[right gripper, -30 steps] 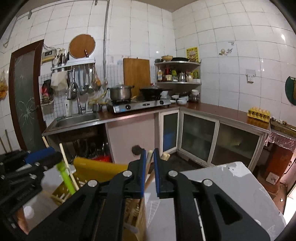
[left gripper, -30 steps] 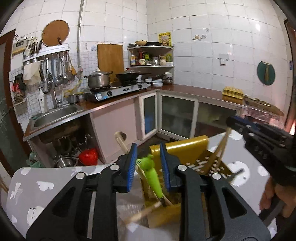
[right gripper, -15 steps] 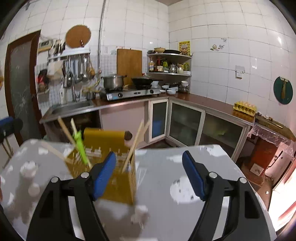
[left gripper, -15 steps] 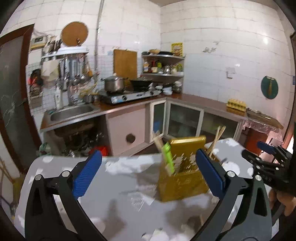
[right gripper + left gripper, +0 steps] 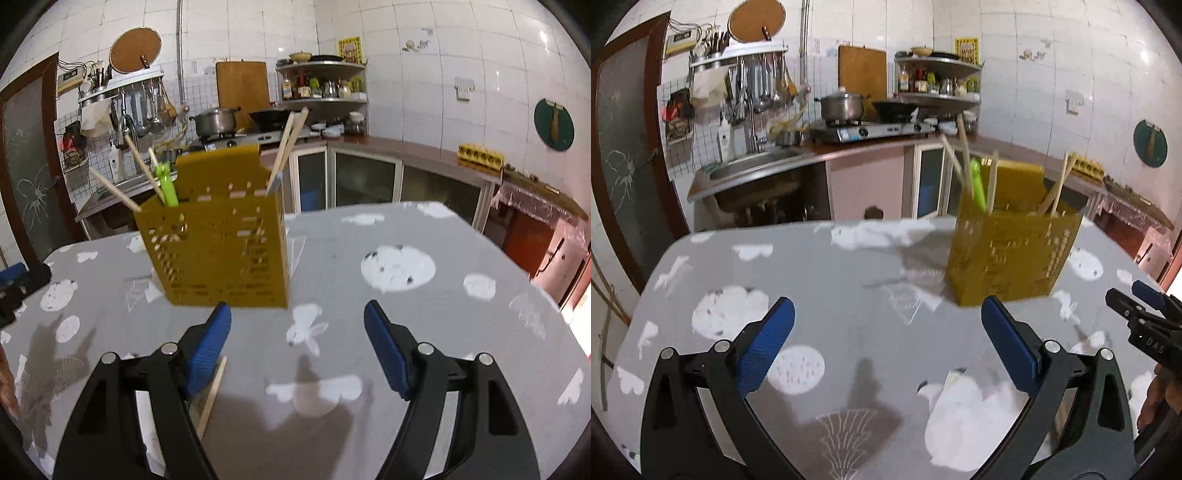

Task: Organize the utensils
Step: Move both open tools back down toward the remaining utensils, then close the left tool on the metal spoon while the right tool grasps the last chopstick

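A yellow perforated utensil holder [image 5: 1008,254] [image 5: 221,251] stands on the grey patterned table [image 5: 849,288]. A green-handled utensil [image 5: 977,184] [image 5: 168,184] and several wooden chopsticks [image 5: 1058,184] [image 5: 288,147] stick up out of it. My left gripper [image 5: 886,314] is open wide with nothing between its pads, short of the holder and to its left. My right gripper [image 5: 297,314] is open and empty, just in front of the holder's right corner. One loose chopstick [image 5: 212,395] lies on the table under the right gripper's left finger.
The right gripper [image 5: 1126,291] and a person's hand [image 5: 1160,398] show at the left view's right edge. The left gripper [image 5: 22,275] shows at the right view's left edge. Beyond the table's far edge are a sink counter [image 5: 757,166], a stove and cabinets.
Both grippers went from nearly shut over the holder, left on the green utensil, right on chopsticks, to open. Both drew back and down. The utensils now stand in the holder.
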